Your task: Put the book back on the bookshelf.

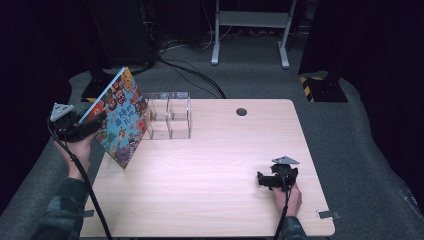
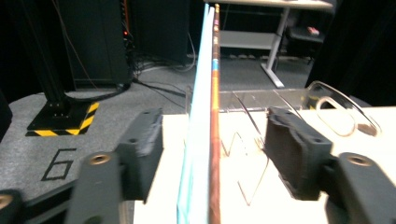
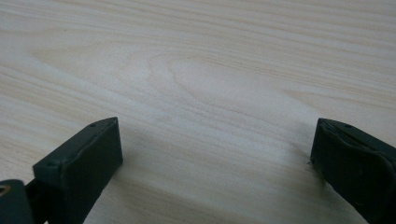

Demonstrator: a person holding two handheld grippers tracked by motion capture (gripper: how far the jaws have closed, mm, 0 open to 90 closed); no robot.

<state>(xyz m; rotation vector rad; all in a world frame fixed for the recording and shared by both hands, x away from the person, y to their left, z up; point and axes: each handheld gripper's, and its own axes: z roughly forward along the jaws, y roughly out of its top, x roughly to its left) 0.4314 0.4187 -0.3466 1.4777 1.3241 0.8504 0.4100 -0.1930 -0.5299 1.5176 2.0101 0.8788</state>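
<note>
My left tool (image 1: 95, 124) sits at the left edge of the pale wood-grain desk (image 1: 210, 170), its two black jaws standing apart on either side of one thin, flat, square picture book with a glossy, brightly patterned cover (image 1: 120, 117). In the left gripper view the book (image 2: 205, 140) runs edge-on between the jaws: a pale blue cover on one side, a brown and multicoloured spine edge on the other, with a clear gap from each ribbed rubber pad, so nothing presses on it. The book stands tilted, its lower corner on the desk just ahead of this tool and its upper part leaning against one clear acrylic rack with upright dividers (image 1: 167, 115), which stands right behind it. The rack's see-through walls (image 2: 280, 100) have smooth, rounded edges and an oval cut-out handle.

My right tool (image 1: 272, 179) rests low over the desk, well apart from the book, on the near right side. Its two matte black, blocky jaws stand wide apart, with smooth bare wood (image 3: 210, 84) between them.

Each tool carries one grey three-cornered plate on top and trails one black cable.
</note>
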